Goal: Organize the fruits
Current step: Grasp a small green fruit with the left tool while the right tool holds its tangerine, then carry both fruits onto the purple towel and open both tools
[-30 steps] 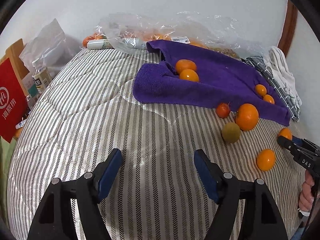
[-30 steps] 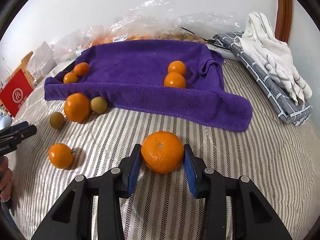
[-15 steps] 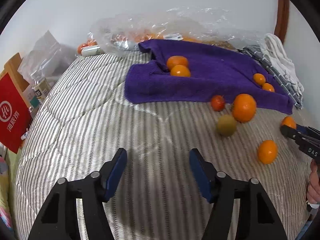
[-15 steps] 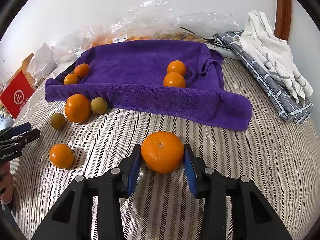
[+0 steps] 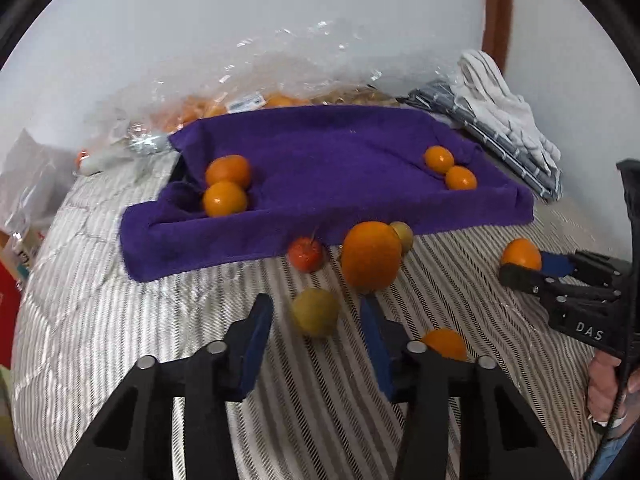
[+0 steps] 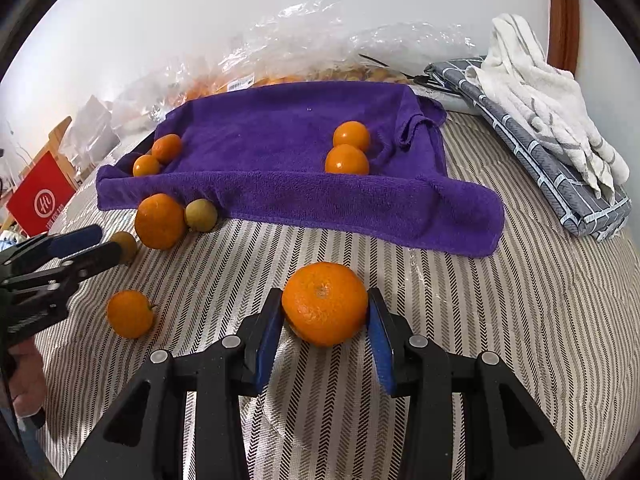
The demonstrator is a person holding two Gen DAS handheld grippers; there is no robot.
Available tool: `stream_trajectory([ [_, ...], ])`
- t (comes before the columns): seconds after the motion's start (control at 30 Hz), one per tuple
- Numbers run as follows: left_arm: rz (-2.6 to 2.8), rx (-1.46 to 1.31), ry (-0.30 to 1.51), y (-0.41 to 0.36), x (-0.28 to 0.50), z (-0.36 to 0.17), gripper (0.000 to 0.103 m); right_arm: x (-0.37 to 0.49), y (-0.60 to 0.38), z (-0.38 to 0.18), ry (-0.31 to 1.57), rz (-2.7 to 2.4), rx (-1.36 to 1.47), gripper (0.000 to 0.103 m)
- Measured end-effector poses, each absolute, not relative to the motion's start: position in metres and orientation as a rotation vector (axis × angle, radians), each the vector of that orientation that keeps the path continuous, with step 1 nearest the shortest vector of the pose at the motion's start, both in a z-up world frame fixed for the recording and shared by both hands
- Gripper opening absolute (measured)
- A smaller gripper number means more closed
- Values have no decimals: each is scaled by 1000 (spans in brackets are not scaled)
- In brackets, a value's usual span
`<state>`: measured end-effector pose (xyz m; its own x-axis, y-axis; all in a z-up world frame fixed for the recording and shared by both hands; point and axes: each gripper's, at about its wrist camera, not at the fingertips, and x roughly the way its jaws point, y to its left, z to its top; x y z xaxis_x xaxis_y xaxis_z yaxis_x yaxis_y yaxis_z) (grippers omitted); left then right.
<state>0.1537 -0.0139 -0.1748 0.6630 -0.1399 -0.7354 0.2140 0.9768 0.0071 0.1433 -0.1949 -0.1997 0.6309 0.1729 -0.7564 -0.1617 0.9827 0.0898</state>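
While its blue pads press on both sides of a large orange [image 6: 325, 309], the right claw [image 6: 326, 334] pinches that fruit just over the striped bed cover [image 6: 500, 320]. From the left wrist view the same claw's black body carries the white letters "DAS", and a hand [image 5: 610, 384] grips its handle. The left claw [image 5: 316, 344] is closing with a dull green-yellow fruit [image 5: 315, 312] between its pads, which do not visibly touch it; the view is blurred.

Beside it lie a small orange [image 5: 446, 343], partly hidden behind the claw's right finger, a big orange [image 5: 371, 256], a small red fruit [image 5: 306, 254] and a second greenish fruit [image 5: 402, 235], all on the bed cover near the front edge of a purple towel [image 5: 340, 160]. The oranges are smooth, glossy and bright; the held one shows a pale stem scar on top.

On the towel sit two pairs of oranges, one pair [image 5: 226, 186] at its left end and a smaller pair [image 5: 450, 168] at its right. Behind the towel a clear plastic bag [image 6: 320, 48] of fruit bears a white barcode label too small to read. At the far left a red box [image 6: 40, 200] shows a white round logo with Chinese characters that I cannot make out. A white striped cloth [image 6: 540, 92] lies on a grey patterned one [image 6: 560, 184].
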Motion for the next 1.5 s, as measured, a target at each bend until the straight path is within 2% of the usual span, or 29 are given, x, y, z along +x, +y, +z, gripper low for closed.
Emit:
stream_trajectory([
  [0.17, -235, 67, 858, -12, 161, -183, 25, 144, -196, -200, 867, 193, 15, 41],
  [0.5, -323, -41, 755, 4, 145, -171, 25, 142, -194, -200, 867, 182, 0, 41],
  [0.83, -281, -109, 740, 17, 149, -170, 25, 142, -199, -198, 852, 214, 49, 40],
  [1.1, -265, -80, 680, 20, 136, -160, 25, 136, -206, -192, 840, 206, 87, 40],
  [1.27, -275, -70, 709, 39, 115, -150, 25, 131, -216, -169, 824, 204, 69, 40],
  [1.5, -194, -95, 696, 68, 125, -101, 25, 153, -236, -113, 750, 176, 52, 40],
])
